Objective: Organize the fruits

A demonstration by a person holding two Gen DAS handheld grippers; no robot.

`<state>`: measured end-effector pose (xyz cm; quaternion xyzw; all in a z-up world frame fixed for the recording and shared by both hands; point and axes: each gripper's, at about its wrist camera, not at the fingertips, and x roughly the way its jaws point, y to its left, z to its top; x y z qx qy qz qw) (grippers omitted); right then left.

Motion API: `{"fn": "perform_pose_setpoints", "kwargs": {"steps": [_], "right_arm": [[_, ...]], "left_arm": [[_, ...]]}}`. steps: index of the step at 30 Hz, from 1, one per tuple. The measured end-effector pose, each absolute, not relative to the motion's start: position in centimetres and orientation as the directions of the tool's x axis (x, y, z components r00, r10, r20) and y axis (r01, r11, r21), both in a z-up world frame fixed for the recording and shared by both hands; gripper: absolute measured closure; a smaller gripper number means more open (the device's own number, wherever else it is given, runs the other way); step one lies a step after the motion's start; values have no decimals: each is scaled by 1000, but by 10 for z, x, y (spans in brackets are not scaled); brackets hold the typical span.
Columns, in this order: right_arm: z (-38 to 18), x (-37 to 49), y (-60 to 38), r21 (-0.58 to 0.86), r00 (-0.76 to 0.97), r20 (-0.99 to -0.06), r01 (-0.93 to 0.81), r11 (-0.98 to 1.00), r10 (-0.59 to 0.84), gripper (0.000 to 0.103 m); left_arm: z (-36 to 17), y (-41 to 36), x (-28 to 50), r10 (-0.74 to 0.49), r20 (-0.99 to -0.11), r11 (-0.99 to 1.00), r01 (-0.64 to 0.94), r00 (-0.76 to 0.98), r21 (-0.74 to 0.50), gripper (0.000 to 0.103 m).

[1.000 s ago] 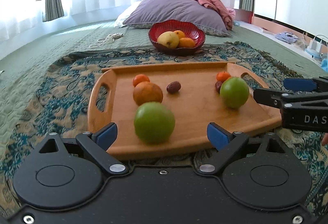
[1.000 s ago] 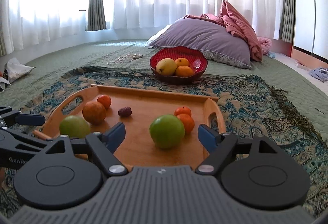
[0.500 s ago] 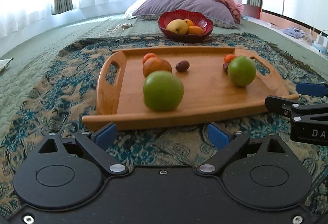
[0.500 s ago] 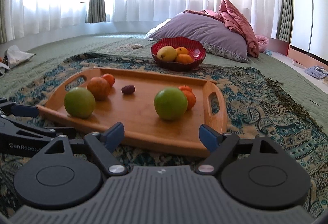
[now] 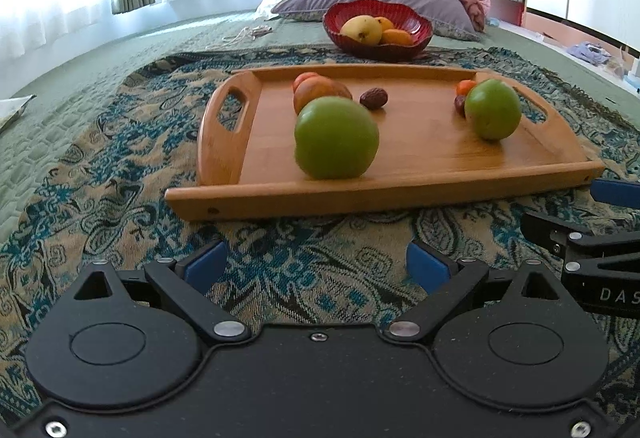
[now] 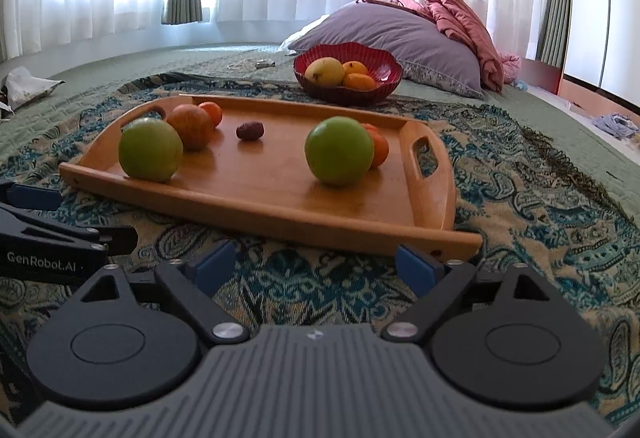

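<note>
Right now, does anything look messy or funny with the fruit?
Nothing is spilled or broken. The wooden tray lies flat on the patterned blanket. Its fruit is scattered loosely: two green apples, oranges, and one small dark date alone in the middle. The red bowl behind holds the rest tidily.

The tray (image 6: 256,197) lies on the blanket (image 6: 520,205); the fruit bowl (image 6: 384,71) sits behind it, the pillow (image 6: 400,33) farther back.
</note>
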<state>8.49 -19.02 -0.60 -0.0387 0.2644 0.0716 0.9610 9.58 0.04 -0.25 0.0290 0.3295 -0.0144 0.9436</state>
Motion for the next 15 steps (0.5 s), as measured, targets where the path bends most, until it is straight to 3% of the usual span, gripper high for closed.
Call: {"fn": "perform_pose_setpoints", "kwargs": {"steps": [15], "right_arm": [[-23,91,-187,-40,824,-558,-142,989,95,0]], "left_arm": [[-13,1,98,14,-619,999,13,786,38,0]]}}
